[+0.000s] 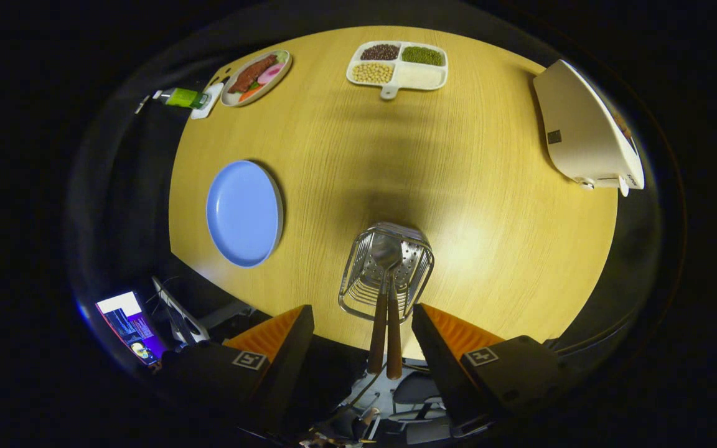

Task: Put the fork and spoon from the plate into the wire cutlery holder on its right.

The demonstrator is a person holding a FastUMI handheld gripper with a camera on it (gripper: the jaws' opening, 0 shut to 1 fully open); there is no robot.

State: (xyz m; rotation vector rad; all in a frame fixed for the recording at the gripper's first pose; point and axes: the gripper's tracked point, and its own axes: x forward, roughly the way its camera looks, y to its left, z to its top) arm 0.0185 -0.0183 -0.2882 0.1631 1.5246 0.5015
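Seen from above along the gripper (pixel 363 323), held wide apart with nothing between its fingers (pixel 284 333). Just ahead of the fingertips, standing on the round wooden counter (pixel 489 205): the wire cutlery holder (pixel 386 270), with perforated metal walls. Inside it, side by side and touching, the spoon (pixel 386 255) and what looks to be the fork (pixel 378 330), heads down in the basket, brown wooden handles sticking out toward the gripper and passing through the gap between the two fingers without contact on either side. Fork's tines not clearly made out against the metal mesh.

Ahead and to the left of the holder, well apart from it: the blue plate (pixel 244 213), bare, close to the counter's near-left rim. Far beyond the fingers, at the counter's far side: a white divided tray (pixel 398 65) with four compartments of beans and grains, dark, green, pale yellow and white. Left of that tray, an oval dish (pixel 257 77) with sliced food in red, pink and orange. Beside the dish, at the counter's rim, a green bottle (pixel 179 97) lying on a small white pad. Far to the right, a white appliance (pixel 582 134) at the counter's rim. Below the left finger, off the counter, a lit screen (pixel 129 325); between the fingers, lower down, a chair on the floor.
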